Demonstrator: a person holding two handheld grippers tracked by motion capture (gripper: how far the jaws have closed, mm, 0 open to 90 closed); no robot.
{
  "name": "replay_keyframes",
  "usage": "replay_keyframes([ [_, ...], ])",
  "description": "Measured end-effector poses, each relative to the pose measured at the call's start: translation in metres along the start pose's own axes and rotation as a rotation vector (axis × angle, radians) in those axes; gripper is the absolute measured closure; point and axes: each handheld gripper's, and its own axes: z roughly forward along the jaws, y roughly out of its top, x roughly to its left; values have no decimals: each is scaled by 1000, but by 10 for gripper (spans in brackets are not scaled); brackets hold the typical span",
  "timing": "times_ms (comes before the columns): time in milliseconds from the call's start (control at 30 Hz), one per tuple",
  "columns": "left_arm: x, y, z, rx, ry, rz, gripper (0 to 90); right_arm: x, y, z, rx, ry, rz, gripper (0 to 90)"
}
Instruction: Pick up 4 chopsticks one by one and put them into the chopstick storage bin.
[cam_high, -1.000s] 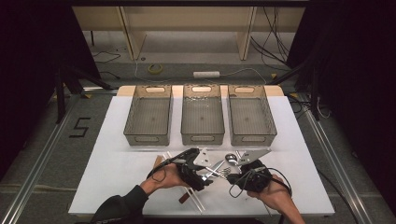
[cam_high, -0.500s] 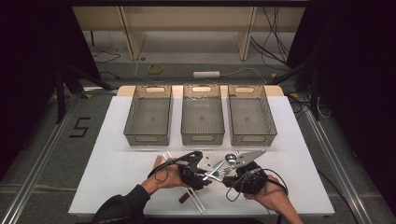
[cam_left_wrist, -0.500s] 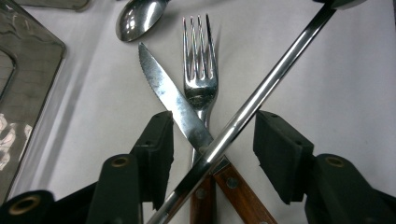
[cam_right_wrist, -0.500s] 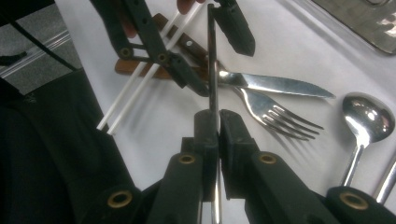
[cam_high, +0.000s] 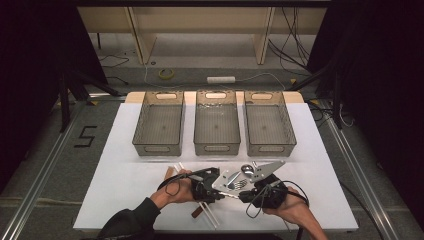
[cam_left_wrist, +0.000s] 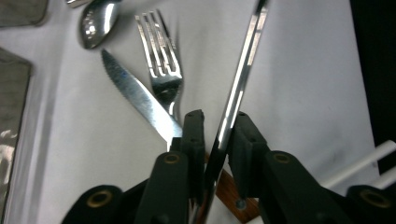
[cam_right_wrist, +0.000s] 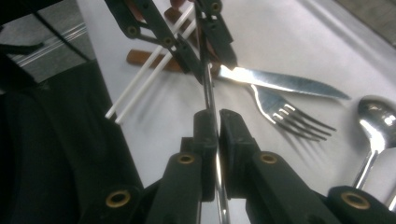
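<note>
**Setting.** White table (cam_high: 125, 175) in a dark room with shelving and cables behind. Three mesh bins stand in a row at the far side: left bin (cam_high: 159, 125), middle bin (cam_high: 216, 125), right bin (cam_high: 270, 125). All three look empty.

**Item in hand.** Slim metal utensil (cam_left_wrist: 238, 84), seen edge-on, so its type cannot be told. It is raised above the near-centre pile and spans the two grippers.

**Left gripper** (cam_left_wrist: 217, 116). Its jaws have just been closing and now stand narrow, pinching the utensil near one end.

**Right gripper** (cam_right_wrist: 218, 116). Its jaws are clamped tight on the same utensil, just beside the left gripper.

**Left on the table.**
- Serrated knife (cam_left_wrist: 135, 98) with a wooden handle
- Fork (cam_left_wrist: 161, 60), touching the knife
- Spoon (cam_left_wrist: 95, 23), near them
- Two white sticks (cam_right_wrist: 149, 70), by the knife handle

**Progress.** Judged early: nothing is sorted into any bin. The first piece is lifted and appears to be mid-handover between the grippers. Still to do: carry it to a bin, then clear the rest of the pile.
</note>
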Motion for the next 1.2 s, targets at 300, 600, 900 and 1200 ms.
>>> replay_keyframes([
  [300,-2,4,-8,46,9,5,833,-3,3,-17,-146,-16,28,605],
  [600,9,1,-16,91,78,-100,832,-8,-1,-36,-315,-105,73,459],
  [900,20,-8,-25,73,110,-259,831,-10,-13,-48,-360,-198,127,379],
  [1200,32,-19,-44,33,149,-372,831,-17,-33,-52,-289,-240,205,345],
])
